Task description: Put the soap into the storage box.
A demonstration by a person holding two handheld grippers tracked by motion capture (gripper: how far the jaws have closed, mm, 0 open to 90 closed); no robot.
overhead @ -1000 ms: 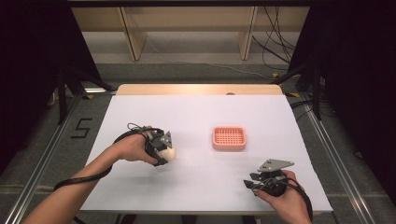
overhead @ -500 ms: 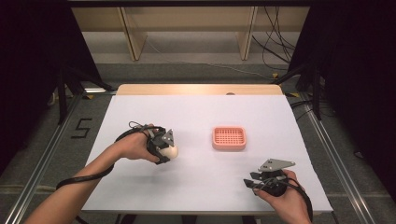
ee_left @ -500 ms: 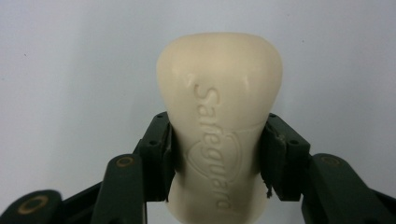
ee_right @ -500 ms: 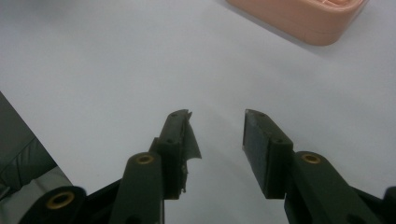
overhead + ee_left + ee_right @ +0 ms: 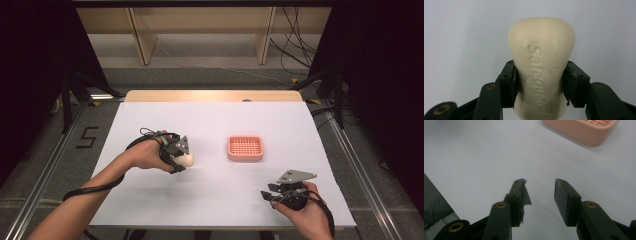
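white covering is spread over the table [image 5: 220, 200], with a strip of bare wood left showing at the far edge. on it, right of centre, a salmon-pink soap dish [image 5: 245, 148] with a gridded top is set flat, with nothing seen lying in it; one corner of it is also seen at the upper right of the right gripper view [image 5: 584, 130]. the right gripper [image 5: 266, 195] is held low near the table's near right corner, well apart from the dish, its jaws parted with nothing between them; they have just been opening a little. the left gripper [image 5: 184, 161] is held left of the dish, clenched on a cream bar of soap [image 5: 541, 62], which is pinched at its narrower waist by both pads [image 5: 510, 85] and is embossed with lettering.
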